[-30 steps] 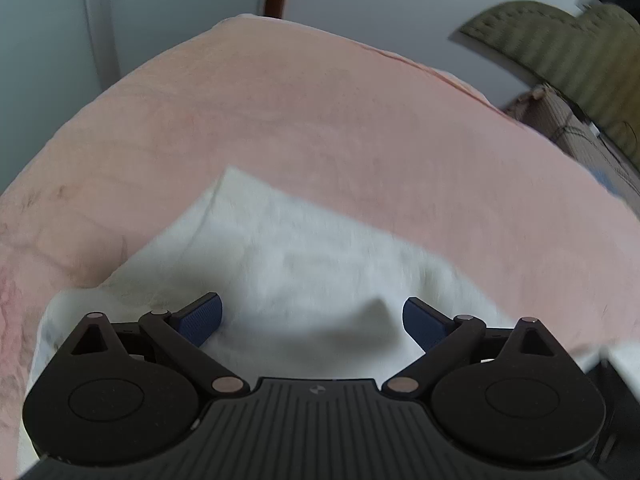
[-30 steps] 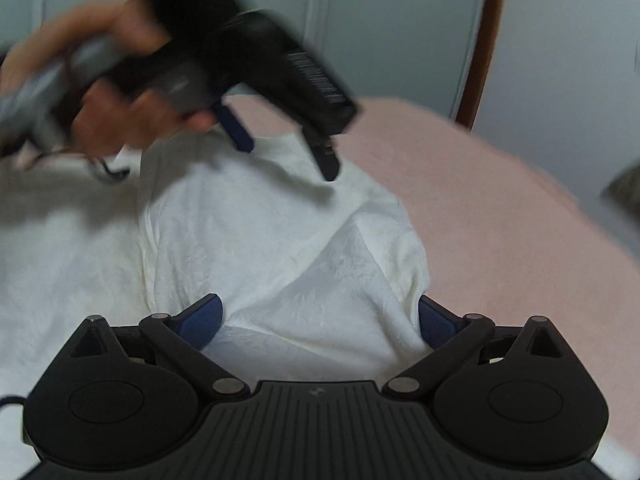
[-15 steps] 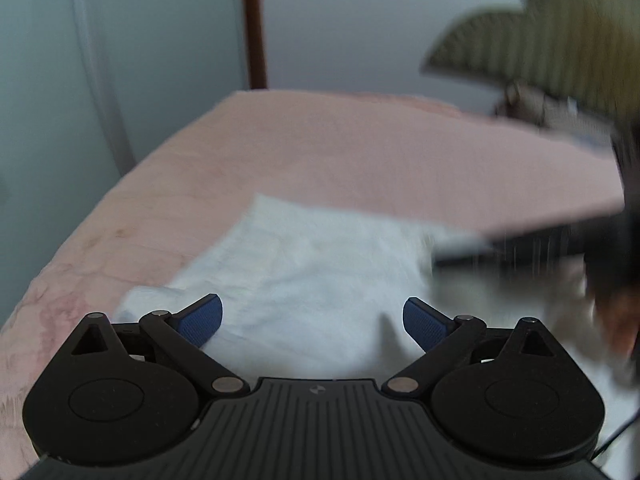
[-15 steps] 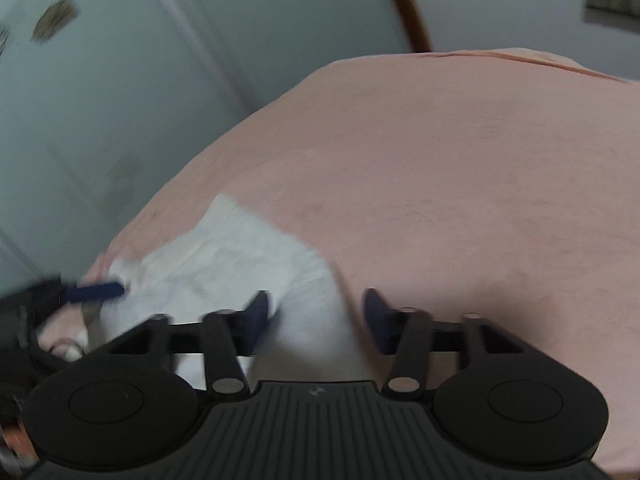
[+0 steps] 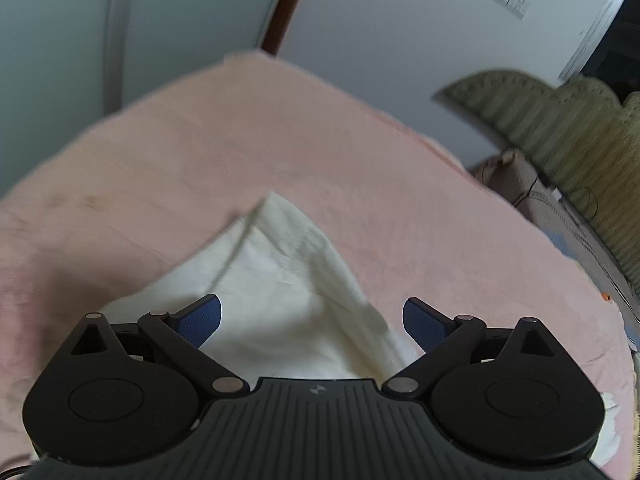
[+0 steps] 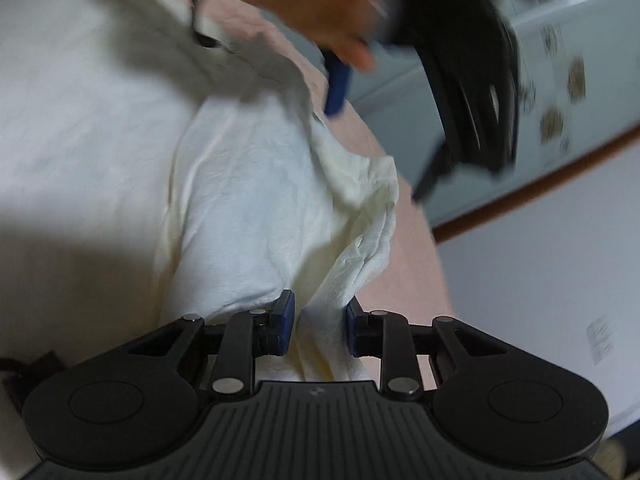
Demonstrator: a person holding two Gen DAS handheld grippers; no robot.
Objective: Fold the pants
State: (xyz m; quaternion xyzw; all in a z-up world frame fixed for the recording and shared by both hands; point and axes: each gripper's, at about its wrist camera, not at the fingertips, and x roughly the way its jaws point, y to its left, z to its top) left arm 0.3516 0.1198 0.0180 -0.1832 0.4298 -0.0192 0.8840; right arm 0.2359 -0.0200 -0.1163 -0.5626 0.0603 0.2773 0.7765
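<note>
1. Left wrist view: the left gripper (image 5: 312,316) hangs above the white pants (image 5: 288,280) with its 2 blue pads (image 5: 200,318) spread wide apart. Nothing is clamped; the cloth lies below and between the fingers, and neither pad presses on it.
2. Left wrist view: the pants lie on a pink bed cover (image 5: 360,152), one corner of the fabric pointing away from the camera, with a seam running along its left edge. An olive quilted cushion (image 5: 560,120) sits at the far right, beyond the bed.
3. Right wrist view: the right gripper (image 6: 318,326) has its jaws narrow and closing, and a bunched fold of the pants (image 6: 256,208) stands between the 2 pads (image 6: 285,320). Whether the pads already pinch the cloth firmly I cannot tell, though it fills most of the gap.
4. Right wrist view: the rest of the pants spreads up and to the left over the pink bed cover (image 6: 420,272). Blurred at the top, a hand (image 6: 320,4) carries the other gripper, with 1 blue finger near the upper hem.
</note>
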